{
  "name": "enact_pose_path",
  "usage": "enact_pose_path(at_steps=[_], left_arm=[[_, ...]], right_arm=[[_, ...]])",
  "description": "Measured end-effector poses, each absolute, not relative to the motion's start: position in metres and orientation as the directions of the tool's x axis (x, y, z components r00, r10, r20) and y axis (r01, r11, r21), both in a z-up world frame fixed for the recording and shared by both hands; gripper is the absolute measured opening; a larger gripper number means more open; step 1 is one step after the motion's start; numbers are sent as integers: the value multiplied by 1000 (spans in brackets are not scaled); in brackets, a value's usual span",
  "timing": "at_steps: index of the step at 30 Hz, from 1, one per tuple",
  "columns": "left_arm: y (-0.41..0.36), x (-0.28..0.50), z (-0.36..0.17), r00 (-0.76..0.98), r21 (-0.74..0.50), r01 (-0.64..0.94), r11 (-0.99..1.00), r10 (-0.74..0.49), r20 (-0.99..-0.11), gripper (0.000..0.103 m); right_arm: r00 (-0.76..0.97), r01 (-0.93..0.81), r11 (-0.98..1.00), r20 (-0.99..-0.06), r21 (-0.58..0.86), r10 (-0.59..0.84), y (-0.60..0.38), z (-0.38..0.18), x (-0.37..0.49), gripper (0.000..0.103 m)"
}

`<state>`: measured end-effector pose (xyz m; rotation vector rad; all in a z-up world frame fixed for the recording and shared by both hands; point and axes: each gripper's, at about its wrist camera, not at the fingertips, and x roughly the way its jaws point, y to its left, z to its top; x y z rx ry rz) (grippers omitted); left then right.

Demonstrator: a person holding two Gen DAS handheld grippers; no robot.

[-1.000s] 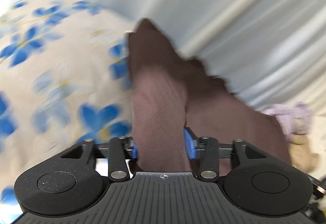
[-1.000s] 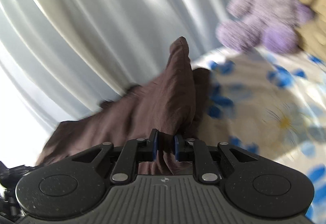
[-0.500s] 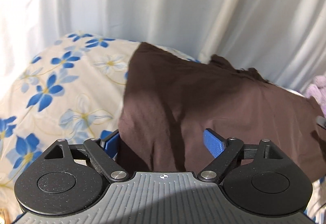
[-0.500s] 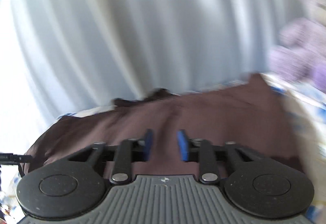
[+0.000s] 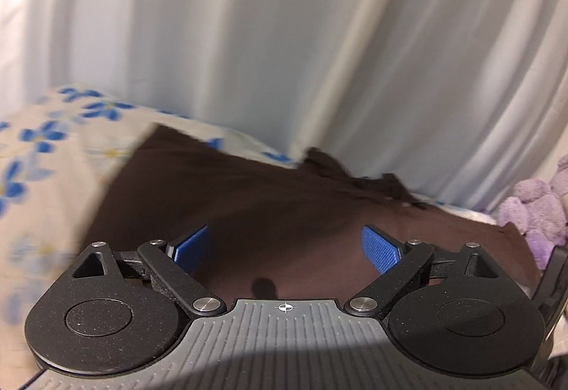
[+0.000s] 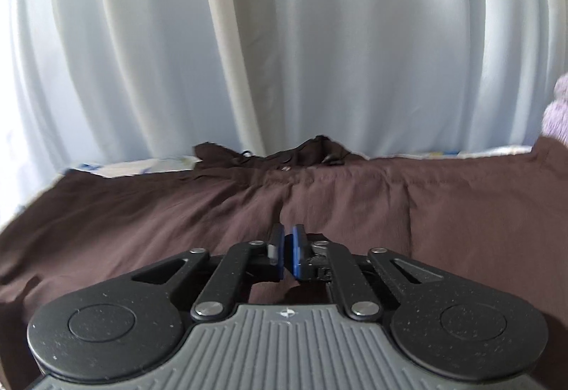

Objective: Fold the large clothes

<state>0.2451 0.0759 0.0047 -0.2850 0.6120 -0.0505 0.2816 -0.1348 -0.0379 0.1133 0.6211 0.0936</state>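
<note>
- Brown garment [image 6: 319,198] lies spread flat on the bed [image 5: 53,184], its collar end at the far edge by the curtain [image 6: 284,35].
- Left tongs [image 5: 285,248]: wide, still opening, over the cloth with nothing gripped.
- Right tongs [image 6: 287,253]: pressed together, empty, just above the garment's middle.
- Purple plush toy [image 5: 532,209] sits at the right edge.

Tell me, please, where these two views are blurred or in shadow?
Left wrist view: the floral bedsheet is smeared by motion blur at left, the brown garment lies dark in shadow, and the camera body's near edge is shaded. Right wrist view: sharper overall, garment evenly lit with creases readable, curtain bright; straight folds bow outward from fisheye distortion.
</note>
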Motion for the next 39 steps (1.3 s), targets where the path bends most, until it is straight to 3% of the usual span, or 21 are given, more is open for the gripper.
enact_pose_path(at_steps=[5,7,9,24,28,33,35,39], left_arm=[[1,305,-30,808,-180,-5,984,-102,-581,96],[-11,318,-43,783,-130,-28,991,-59,-620,97],[-15,320,-46,795,-126,-29,992,-54,-604,98],[4,339,-55,811,-122,-40,992,-39,-584,103],[36,335,-52,805,-55,-144,988,84,-588,102],[104,295,-38,783,80,-301,950,294,-548,102],[137,267,-32,777,42,-337,941,303,-552,102],[200,208,-38,753,-258,-313,914,74,-654,102]], right_arm=[[815,-50,994,-571,93,94,-139,-50,288,0],[813,-63,995,-575,77,96,-141,-45,286,0],[820,-48,996,-566,76,83,-151,-38,284,0],[769,305,945,-555,-118,-318,-286,-55,306,0],[756,389,921,-577,15,-310,-324,-61,297,0],[778,365,931,-553,14,-297,-319,-57,294,0],[809,352,934,-521,56,-274,-317,-45,280,0],[870,183,960,-490,214,-56,-285,-22,239,0]])
